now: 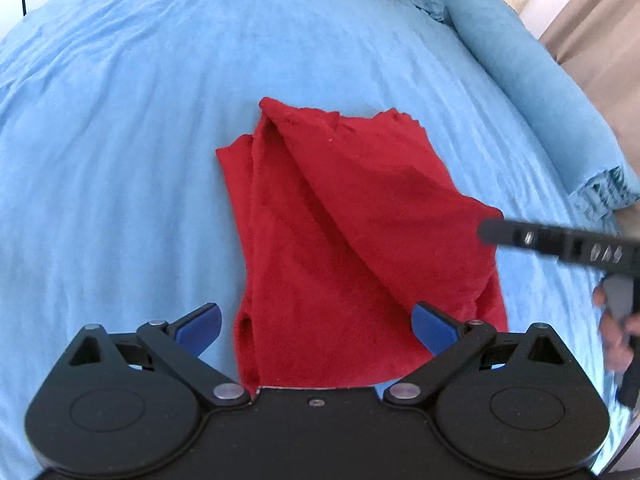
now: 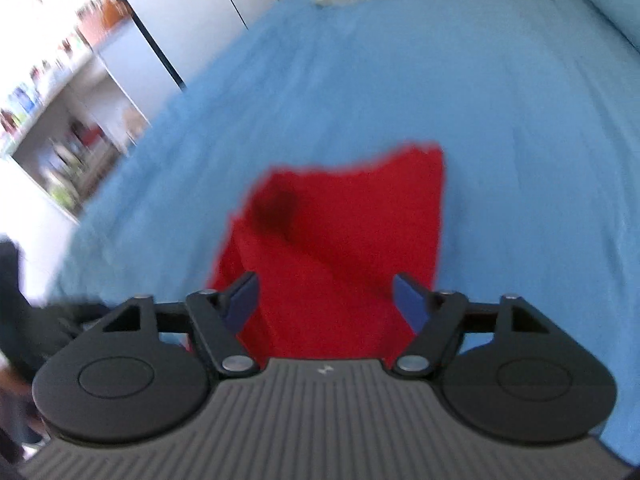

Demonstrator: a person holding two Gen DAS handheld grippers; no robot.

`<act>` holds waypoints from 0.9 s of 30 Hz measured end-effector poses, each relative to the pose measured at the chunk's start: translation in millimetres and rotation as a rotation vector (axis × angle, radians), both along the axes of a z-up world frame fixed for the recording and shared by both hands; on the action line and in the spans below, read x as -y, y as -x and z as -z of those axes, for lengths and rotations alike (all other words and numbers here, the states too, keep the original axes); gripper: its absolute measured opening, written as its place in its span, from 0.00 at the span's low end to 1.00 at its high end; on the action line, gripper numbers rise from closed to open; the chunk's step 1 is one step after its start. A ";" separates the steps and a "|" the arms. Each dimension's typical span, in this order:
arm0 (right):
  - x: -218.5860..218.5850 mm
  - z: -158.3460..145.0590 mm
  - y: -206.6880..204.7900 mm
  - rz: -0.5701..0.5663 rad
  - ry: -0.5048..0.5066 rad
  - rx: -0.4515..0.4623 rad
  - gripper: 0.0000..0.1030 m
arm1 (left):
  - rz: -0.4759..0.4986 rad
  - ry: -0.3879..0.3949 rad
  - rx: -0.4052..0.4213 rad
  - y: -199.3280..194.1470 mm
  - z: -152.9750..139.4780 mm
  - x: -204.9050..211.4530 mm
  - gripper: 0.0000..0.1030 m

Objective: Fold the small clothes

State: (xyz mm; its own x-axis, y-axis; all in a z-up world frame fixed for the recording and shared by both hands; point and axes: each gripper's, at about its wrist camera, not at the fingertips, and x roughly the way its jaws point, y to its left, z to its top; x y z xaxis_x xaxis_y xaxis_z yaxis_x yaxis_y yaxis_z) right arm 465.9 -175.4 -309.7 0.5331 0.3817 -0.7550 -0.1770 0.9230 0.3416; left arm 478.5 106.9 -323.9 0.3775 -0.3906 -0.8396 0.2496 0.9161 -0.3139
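Cloth first: from my left wrist view, the red garment [image 1: 344, 240] lies partly folded on the blue bed sheet [image 1: 120, 140], one flap laid diagonally over it. My left tool [image 1: 316, 328] hangs spread wide above its near edge, gripping nothing. From the right wrist view, blurred, my right tool [image 2: 324, 300] is also parted and empty over the garment [image 2: 340, 232]. I judge each should pinch a near corner squarely, then carry both evenly.
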 end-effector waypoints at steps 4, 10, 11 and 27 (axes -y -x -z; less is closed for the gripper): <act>1.5 21.8 7.8 0.074 -0.046 0.003 0.64 | -0.016 -0.008 -0.013 -1.0 6.5 -4.5 0.99; -23.4 6.9 17.6 -0.024 -0.129 0.050 0.20 | -0.128 0.020 -0.014 2.3 -6.9 -37.3 0.99; -33.8 5.9 16.8 -0.063 -0.137 0.052 0.20 | -0.150 0.024 -0.012 3.2 -10.3 -44.3 0.99; -66.8 17.5 59.5 -0.256 -0.048 0.096 0.91 | -0.125 0.157 0.034 -1.3 -46.9 -33.2 0.99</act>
State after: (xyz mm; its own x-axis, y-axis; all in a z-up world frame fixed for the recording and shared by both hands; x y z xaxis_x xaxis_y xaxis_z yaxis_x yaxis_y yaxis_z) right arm 406.4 -108.5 -327.3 0.4831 0.5470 -0.6836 -0.4357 0.8275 0.3542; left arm 479.8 140.1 -277.1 0.4585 -0.4638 -0.7581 0.1496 0.8811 -0.4486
